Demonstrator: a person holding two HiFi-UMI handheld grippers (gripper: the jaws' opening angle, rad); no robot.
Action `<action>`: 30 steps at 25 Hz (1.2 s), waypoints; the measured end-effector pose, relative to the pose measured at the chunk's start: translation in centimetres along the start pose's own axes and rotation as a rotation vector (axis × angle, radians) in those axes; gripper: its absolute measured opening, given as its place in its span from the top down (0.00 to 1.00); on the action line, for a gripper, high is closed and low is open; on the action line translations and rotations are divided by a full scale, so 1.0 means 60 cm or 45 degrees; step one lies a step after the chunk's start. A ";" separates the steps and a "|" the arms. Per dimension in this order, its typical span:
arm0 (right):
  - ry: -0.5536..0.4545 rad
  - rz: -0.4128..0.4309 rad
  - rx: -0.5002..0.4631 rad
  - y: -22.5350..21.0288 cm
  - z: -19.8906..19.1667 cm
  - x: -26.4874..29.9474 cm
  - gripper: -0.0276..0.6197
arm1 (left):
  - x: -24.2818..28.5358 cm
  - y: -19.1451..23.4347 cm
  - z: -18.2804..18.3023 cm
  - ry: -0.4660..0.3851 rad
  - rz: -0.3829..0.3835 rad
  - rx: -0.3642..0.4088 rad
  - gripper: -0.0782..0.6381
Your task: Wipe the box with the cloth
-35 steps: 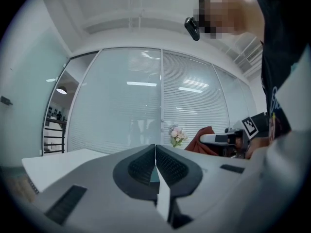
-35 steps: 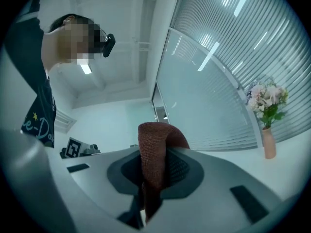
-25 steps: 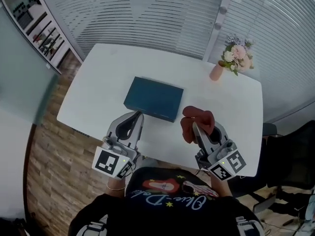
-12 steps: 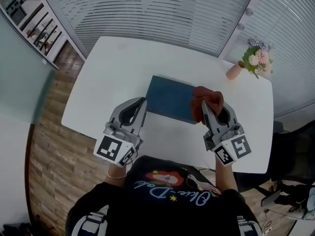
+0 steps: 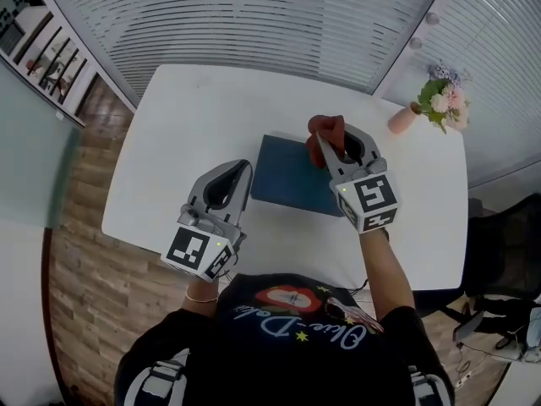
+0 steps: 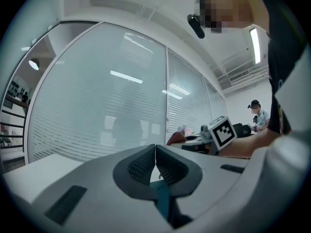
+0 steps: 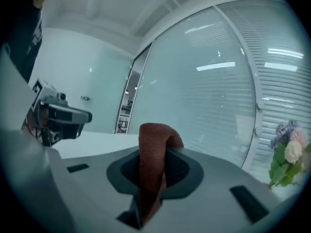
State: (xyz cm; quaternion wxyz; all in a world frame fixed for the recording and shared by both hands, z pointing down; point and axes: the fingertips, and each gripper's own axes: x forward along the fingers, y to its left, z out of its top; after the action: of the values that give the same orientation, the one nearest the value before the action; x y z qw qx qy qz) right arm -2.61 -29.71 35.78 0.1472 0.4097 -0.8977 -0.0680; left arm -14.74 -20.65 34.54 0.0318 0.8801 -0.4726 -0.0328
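Above the box (image 5: 286, 178), right tool (image 5: 330, 148) clamps the cloth (image 5: 328, 128); left tool (image 5: 243, 167) closed alongside

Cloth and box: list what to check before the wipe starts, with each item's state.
1. Cloth gripped: ok, the right gripper has its jaws shut on it.
2. Cloth over the box: ok, above its far right part.
3. Cloth touching the box top: cannot tell.
4. Left gripper free: ok, jaws together with nothing between them, at the box's near left edge.
5. Box braced: not ok, neither gripper grips it.
6. Flower vase out of the way: ok, it stands apart from the box on the table.
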 end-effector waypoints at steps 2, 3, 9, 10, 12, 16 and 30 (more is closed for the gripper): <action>0.095 0.025 -0.120 0.013 -0.020 0.036 0.87 | 0.006 0.010 -0.004 0.003 -0.012 -0.015 0.88; 0.129 0.056 -0.168 0.024 -0.028 0.054 0.87 | 0.009 0.016 -0.007 0.004 -0.017 -0.022 0.88; 0.257 0.295 -0.167 0.106 -0.062 0.144 0.87 | 0.018 0.050 -0.021 0.009 -0.019 -0.060 0.88; 0.272 0.331 -0.146 0.118 -0.064 0.155 0.87 | 0.017 0.053 -0.022 0.008 -0.018 -0.067 0.88; 0.314 0.390 -0.132 0.139 -0.069 0.174 0.87 | 0.014 0.059 -0.025 0.009 -0.011 -0.084 0.88; 0.426 0.487 -0.172 0.177 -0.087 0.206 0.87 | 0.004 0.075 -0.033 0.015 0.004 -0.111 0.88; 0.621 0.551 -0.253 0.190 -0.150 0.193 0.87 | 0.013 0.059 -0.038 0.015 -0.023 -0.122 0.88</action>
State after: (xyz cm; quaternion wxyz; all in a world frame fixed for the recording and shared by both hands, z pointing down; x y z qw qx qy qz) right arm -15.08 -31.02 49.49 0.4076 0.1976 -0.8912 -0.0223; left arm -17.06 -23.21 37.08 0.0765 0.8820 -0.4622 -0.0507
